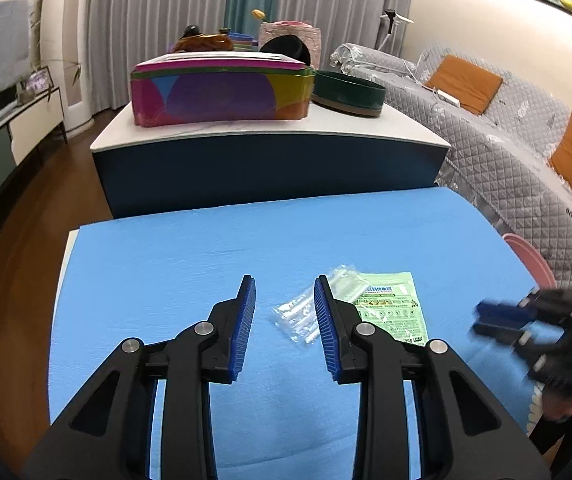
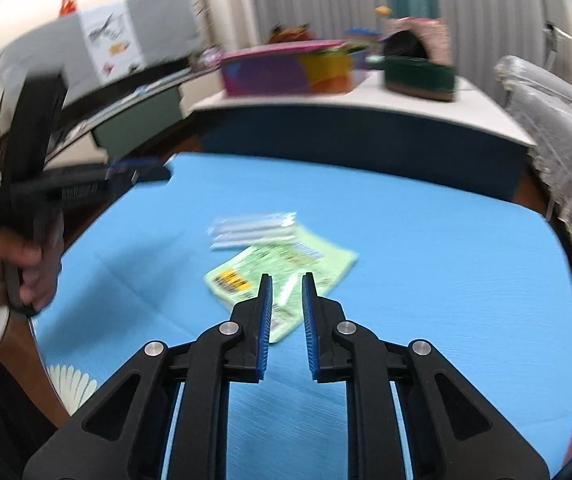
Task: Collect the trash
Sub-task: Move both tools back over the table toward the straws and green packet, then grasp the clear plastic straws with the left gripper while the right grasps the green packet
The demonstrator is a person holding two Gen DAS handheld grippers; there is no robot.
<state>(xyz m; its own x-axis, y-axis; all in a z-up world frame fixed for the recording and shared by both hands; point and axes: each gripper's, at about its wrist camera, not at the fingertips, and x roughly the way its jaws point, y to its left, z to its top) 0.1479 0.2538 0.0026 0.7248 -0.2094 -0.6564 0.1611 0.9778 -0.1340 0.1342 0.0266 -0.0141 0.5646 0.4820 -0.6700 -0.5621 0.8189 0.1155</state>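
Meanwhile both the left tongs (image 1: pixel 284 306) and right tongs (image 2: pixel 287 294) hover parted and empty over the wrappers (image 1: pixel 390 312), pink bin (image 1: pixel 532 262) nearby.

Blue-covered table (image 1: pixel 165 264), two pieces lying on it — clear plastic wrapper (image 1: pixel 302 312) overlapping green printed packet (image 1: pixel 398 312)

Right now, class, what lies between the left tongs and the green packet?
In the left wrist view, a clear plastic wrapper lies on the blue mat between the left tongs and the green packet.
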